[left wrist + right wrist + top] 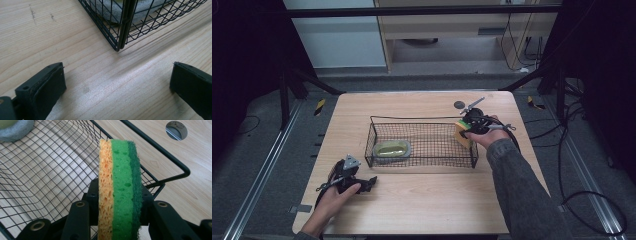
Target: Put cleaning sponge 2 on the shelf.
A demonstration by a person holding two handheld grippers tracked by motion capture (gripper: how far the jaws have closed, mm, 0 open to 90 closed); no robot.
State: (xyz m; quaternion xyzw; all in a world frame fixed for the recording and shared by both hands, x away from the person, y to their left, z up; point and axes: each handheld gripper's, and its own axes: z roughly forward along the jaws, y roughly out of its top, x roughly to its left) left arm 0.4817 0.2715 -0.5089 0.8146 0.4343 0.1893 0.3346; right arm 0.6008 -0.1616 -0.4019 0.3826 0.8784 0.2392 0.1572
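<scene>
At the right end of the wire basket [422, 142], the right gripper [120, 202] is clamped on a yellow-and-green sponge [120, 187], held on edge above the rim near the bench's [422, 205] right edge. To finish well, the sponge should clear the wire, drop low over the mesh floor, then be released. The left gripper [354, 180] rests jaws apart near the front-left corner. Count: one basket, one held sponge, one grey-rimmed pad [392, 149] inside.

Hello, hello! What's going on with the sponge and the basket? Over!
Right gripper shut on sponge, at the wire basket right end. Left gripper open, resting on table. Grey pad lies in basket's left end.
</scene>
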